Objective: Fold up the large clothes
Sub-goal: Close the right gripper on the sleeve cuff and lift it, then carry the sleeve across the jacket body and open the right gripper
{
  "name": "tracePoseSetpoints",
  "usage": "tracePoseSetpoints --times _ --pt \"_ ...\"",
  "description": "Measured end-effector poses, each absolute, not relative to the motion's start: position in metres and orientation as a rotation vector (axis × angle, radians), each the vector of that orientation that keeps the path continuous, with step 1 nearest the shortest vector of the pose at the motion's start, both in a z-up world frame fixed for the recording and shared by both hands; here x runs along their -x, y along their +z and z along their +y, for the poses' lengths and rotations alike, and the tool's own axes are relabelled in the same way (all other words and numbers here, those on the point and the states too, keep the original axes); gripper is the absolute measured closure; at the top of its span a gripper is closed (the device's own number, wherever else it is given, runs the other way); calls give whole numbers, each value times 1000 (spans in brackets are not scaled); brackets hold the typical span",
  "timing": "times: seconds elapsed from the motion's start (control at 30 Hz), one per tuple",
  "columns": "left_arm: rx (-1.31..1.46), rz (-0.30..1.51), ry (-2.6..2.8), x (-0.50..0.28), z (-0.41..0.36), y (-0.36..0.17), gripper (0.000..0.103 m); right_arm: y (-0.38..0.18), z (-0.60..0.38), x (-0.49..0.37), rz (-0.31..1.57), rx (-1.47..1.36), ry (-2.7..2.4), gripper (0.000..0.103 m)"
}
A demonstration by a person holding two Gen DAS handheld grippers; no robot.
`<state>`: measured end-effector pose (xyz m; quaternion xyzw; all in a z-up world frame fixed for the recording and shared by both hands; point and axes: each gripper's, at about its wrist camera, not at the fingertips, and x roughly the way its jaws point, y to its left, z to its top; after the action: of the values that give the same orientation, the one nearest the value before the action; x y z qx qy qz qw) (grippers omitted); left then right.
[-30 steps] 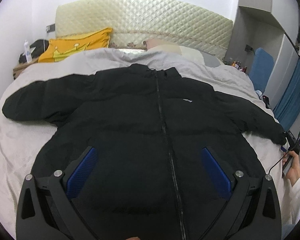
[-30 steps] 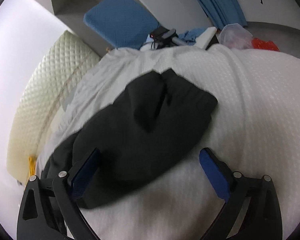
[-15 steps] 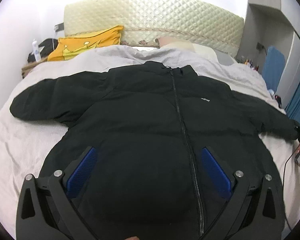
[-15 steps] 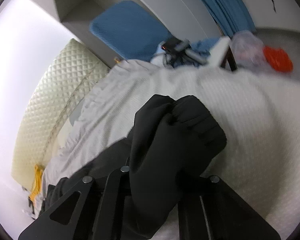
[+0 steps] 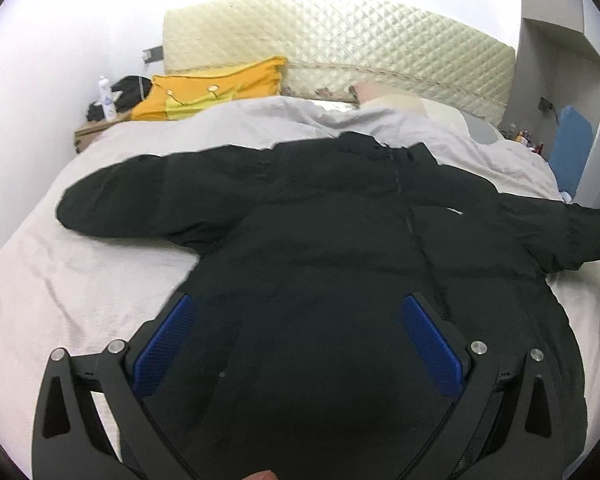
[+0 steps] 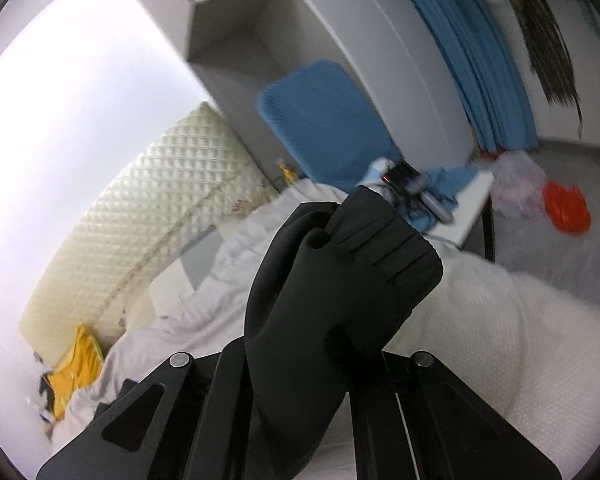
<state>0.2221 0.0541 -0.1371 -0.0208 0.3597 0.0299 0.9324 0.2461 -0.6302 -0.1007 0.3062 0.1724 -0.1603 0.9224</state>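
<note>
A large black puffer jacket (image 5: 340,248) lies front-up on the bed, zipped, with its left sleeve (image 5: 140,200) spread out flat. My left gripper (image 5: 296,340) is open and hovers over the jacket's lower body, its blue pads (image 5: 164,344) wide apart. My right gripper (image 6: 300,364) is shut on the cuff of the jacket's right sleeve (image 6: 340,280) and holds it lifted off the bed. That raised sleeve also shows at the right edge of the left wrist view (image 5: 580,236).
The bed has a pale grey cover (image 5: 80,280) and a cream quilted headboard (image 5: 340,44). A yellow pillow (image 5: 212,88) lies at the head. A bedside stand with a bottle (image 5: 106,98) is at the left. A blue chair (image 6: 324,120), blue curtain (image 6: 472,64) and cluttered side table (image 6: 472,200) stand by the bed's right side.
My right gripper closed on the right sleeve cuff and has lifted it off the bed. My left gripper shifted leftward over the jacket and stayed open.
</note>
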Motion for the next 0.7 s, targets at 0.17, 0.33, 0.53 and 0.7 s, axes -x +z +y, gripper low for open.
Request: tracePoseSetpoints --times 0.17,0.33,0.53,0.7 --pt "18 707 69 -215 60 -125 0 -38 -581 -254 330 -537 -262 99" --pt "10 685 74 -208 74 -117 0 17 -510 -267 308 -436 -178 98" --pt "13 658 110 -205 98 -111 0 53 -421 -285 307 -303 -74 98" --pt "6 649 120 -206 110 -112 0 60 -327 -305 318 -228 59 97"
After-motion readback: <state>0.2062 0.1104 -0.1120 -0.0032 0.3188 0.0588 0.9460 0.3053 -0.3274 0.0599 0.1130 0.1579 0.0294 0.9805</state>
